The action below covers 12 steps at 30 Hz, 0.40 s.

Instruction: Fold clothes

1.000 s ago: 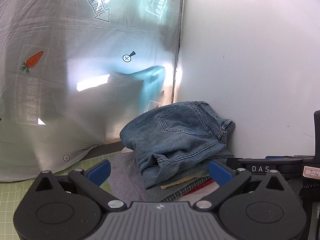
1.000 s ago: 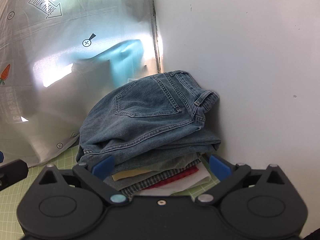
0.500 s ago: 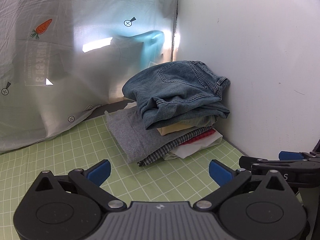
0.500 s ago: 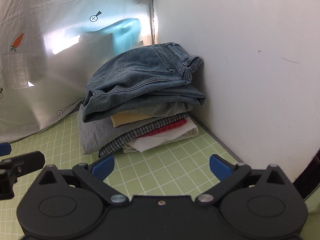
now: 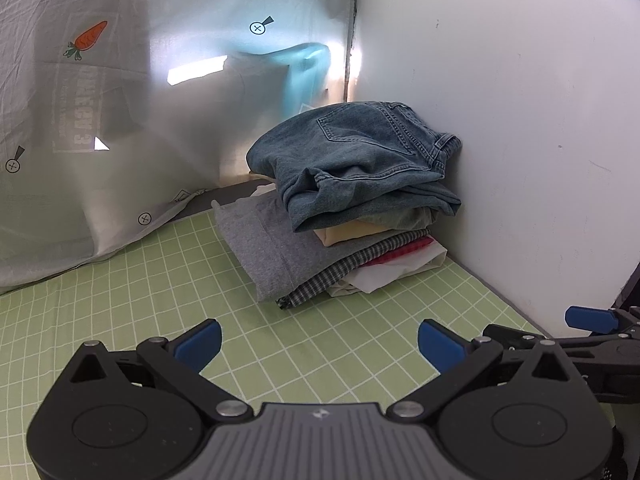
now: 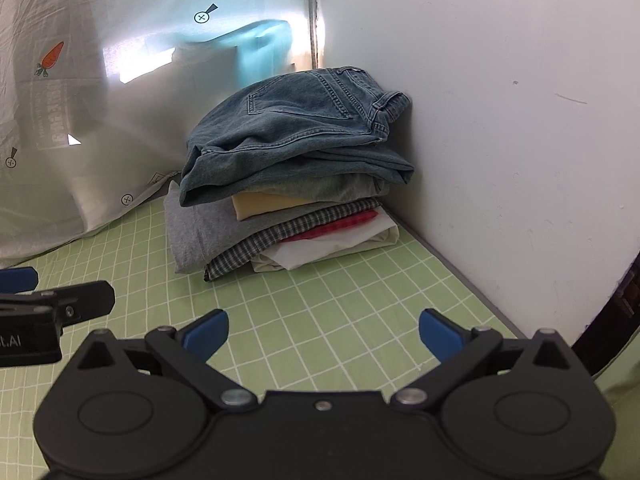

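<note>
In the far corner, where the white wall (image 5: 520, 120) meets a hanging plastic sheet (image 5: 120, 120) printed with carrots and arrows, the green grid mat (image 5: 160, 300) runs from the cameras back to a pile of folded clothes (image 6: 288, 200). The pile sits on the mat against the wall, well apart from both grippers. On top lie the jeans (image 5: 352, 160), folded with a back pocket facing up and the waistband nearest the wall; they are the bulkiest piece and overhang the layers below. Under them, from the top down as far as can be made out, come a yellow piece (image 6: 272, 204), a grey garment (image 6: 196, 232) that sticks out to the left, a checked shirt (image 6: 256, 248), a red checked piece (image 6: 340, 224) and a white one (image 6: 328, 248) at the bottom.

The left gripper (image 5: 318, 344) hangs over bare mat with its blue fingers spread wide and nothing between them. The right gripper (image 6: 322, 332) is the same: spread wide, empty, over bare mat. Each shows at the edge of the other's view, so they sit side by side.

As a judgement, the folding looks largely done: every garment in sight is folded and stacked, and none lies loose on the visible mat. Whether more clothes wait out of view cannot be told; if so, fetching the next one is what remains
</note>
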Motion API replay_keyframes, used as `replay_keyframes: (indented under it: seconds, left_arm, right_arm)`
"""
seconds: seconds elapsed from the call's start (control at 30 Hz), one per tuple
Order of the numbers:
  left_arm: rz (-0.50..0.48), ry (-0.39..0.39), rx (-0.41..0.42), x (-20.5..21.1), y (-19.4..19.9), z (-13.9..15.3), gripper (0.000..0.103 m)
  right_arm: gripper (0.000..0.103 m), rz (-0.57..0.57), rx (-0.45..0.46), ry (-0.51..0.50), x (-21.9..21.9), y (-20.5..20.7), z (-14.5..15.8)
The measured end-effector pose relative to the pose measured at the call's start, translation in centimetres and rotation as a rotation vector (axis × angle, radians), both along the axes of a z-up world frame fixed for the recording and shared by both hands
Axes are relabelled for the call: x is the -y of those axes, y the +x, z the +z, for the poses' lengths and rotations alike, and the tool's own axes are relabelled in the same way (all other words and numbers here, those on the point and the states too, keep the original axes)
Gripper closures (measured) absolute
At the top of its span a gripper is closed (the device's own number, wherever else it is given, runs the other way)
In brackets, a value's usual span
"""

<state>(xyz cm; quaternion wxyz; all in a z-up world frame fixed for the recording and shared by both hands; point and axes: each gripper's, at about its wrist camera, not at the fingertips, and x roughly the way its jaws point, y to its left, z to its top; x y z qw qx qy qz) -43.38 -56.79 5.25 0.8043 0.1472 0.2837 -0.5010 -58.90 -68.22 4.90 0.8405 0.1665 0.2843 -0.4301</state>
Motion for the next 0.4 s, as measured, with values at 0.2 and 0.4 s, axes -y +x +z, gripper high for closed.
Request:
replay_keyframes:
  seconds: [0.2,0.4]
  left_arm:
    - [0.004,0.006,-0.002,-0.12,0.00,-0.19,0.000]
    - [0.006,0.013,0.000,-0.17,-0.14,-0.29,0.000]
  right_arm:
    - [0.000,0.001,0.002,0.002,-0.22,-0.01,0.07]
    - [0.000,-0.005,0.003,0.009,-0.31,-0.14,0.03]
